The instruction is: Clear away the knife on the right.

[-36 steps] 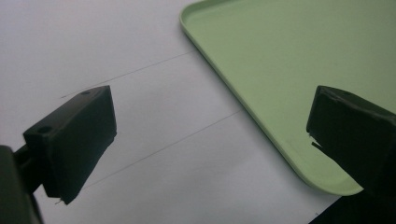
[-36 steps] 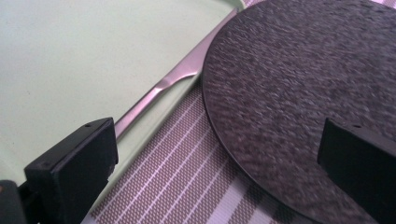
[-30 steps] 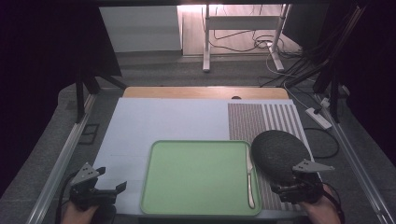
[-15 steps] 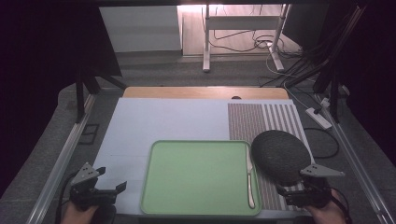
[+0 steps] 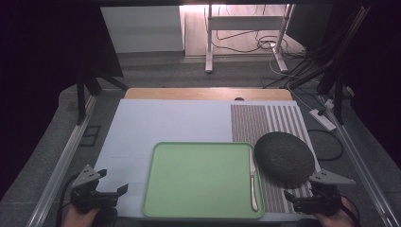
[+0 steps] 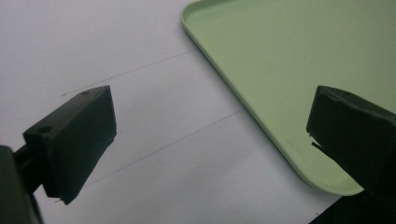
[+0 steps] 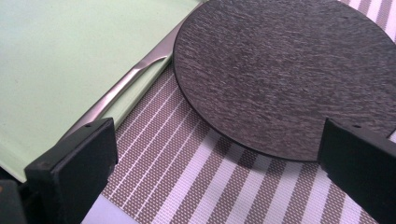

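Observation:
A light green tray [image 5: 198, 182] lies at the table's near middle, with a metal knife [image 5: 253, 177] along its right inner edge. To its right a dark round plate [image 5: 284, 158] rests on a striped placemat [image 5: 265, 120]. My left gripper [image 5: 111, 191] stands open at the near left, its jaws wide over the white table [image 6: 154, 135] beside the tray's corner [image 6: 280, 93]. At the near right, my right gripper [image 5: 295, 201] is open, with the plate [image 7: 285, 74], the placemat [image 7: 210, 186] and the knife handle [image 7: 121, 93] ahead of its jaws.
A white mat [image 5: 165, 125] covers the table, with a wooden strip [image 5: 208, 93] at its far edge. Metal rails run down both sides. Cables and a power strip [image 5: 324, 118] lie on the floor to the right.
My right gripper has drawn back toward the near right corner, off the plate's edge. The left gripper has hardly moved.

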